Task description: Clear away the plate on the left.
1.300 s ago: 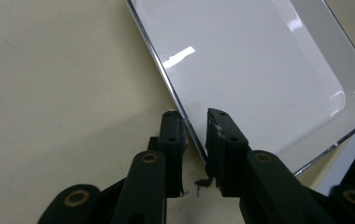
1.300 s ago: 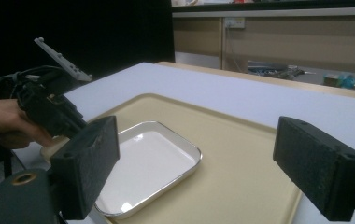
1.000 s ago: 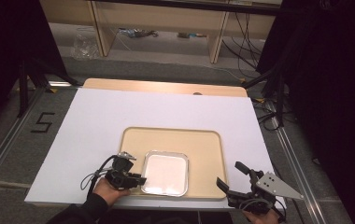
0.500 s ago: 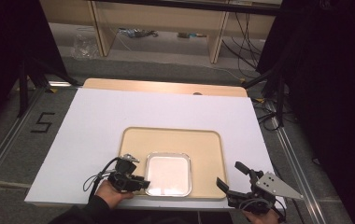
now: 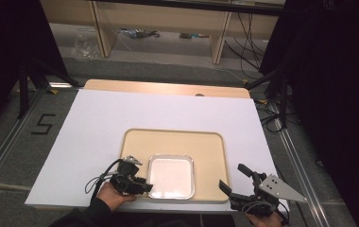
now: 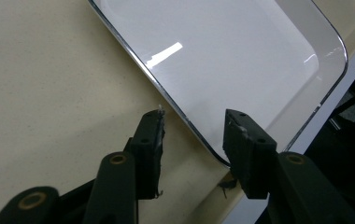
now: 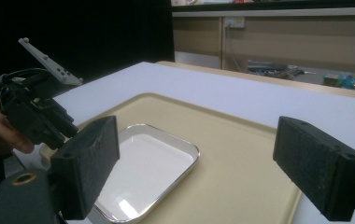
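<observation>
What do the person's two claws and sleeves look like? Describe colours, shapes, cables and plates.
Both claws are black, each with two blocky, flat-faced jaws. The left claw trails a looping black cable. The right claw carries a grey three-cornered plate dotted with small holes. The left arm wears a dark sleeve.

A lab: black curtains around a white-covered bench, loose cables on the floor, a taped number.
</observation>
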A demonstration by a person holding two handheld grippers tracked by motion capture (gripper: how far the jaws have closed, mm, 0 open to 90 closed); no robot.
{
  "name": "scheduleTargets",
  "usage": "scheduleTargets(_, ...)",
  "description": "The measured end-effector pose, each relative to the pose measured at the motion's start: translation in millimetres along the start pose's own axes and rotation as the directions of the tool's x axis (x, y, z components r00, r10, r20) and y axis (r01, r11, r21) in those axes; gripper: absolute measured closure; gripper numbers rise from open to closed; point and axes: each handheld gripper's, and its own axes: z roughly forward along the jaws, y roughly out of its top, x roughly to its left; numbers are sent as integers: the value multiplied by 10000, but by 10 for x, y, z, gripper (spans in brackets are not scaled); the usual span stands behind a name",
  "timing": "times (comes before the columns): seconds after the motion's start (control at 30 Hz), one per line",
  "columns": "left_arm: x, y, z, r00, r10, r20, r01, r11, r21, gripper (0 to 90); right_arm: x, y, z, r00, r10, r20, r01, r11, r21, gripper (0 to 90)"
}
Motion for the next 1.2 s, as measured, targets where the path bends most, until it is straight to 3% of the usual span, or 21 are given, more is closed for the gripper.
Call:
scheduleTargets(0.03,-14,-1,8,9996,-264,67,266,9993,-247,552,-1,0,0,10000,-6,8,6,10000,8,154)
scheduleTargets(0.13,-3,6,-15,9997,-217,107,219,9996,-185,525,-1,0,1,10000,0,-1,0,10000,9,154)
scheduleTargets(0.17,-19,9,-5,9989,-450,121,455,9981,-427,510,-1,-1,3,10000,-18,-7,18,10000,14,154)
scheduleTargets(0.2,-3,12,-24,9995,-277,157,282,9990,-333,504,1,0,1,10000,-1,6,1,10000,11,154)
scheduleTargets(0.23,-12,13,-24,9988,-435,215,445,9979,-481,501,0,0,0,10000,0,1,0,10000,11,154)
scheduleTargets(0.4,1,28,-76,9993,-313,212,326,9973,-658,455,0,0,1,10000,9,-8,-9,10000,9,154)
scheduleTargets(0.57,8,28,-127,9985,-475,257,501,9923,-1134,447,0,0,1,10000,-1,-2,1,10000,24,154)
scheduleTargets(0.63,30,28,-162,9996,-208,186,227,9940,-1066,441,-2,-1,6,10000,-17,-26,17,10000,4,154)
scheduleTargets(0.67,14,26,-161,9988,-450,181,471,9900,-1333,438,-1,0,1,10000,4,0,-4,10000,20,154)
scheduleTargets(0.73,28,27,-182,9994,-335,57,340,9910,-1298,418,-2,0,3,10000,-33,-21,33,10000,42,154)
scheduleTargets(0.77,16,26,-180,9986,-526,96,534,9878,-1460,408,-3,-2,10,9999,-14,-100,14,10000,-32,154)
scheduleTargets(0.83,42,26,-208,9998,-181,-2,179,9919,-1255,395,1,0,2,10000,9,-9,-9,10000,19,154)
scheduleTargets(0.9,32,26,-202,9992,-361,-178,331,9886,-1469,380,-1,-5,14,9999,24,-113,-25,10000,-81,154)
scheduleTargets(0.93,43,26,-222,9997,-124,-192,97,9906,-1364,368,-2,1,3,10000,-42,-27,42,10000,53,154)
scheduleTargets(1.2,50,16,-289,9986,-435,-291,372,9814,-1886,321,-1,0,2,10000,-39,-28,39,10000,55,154)
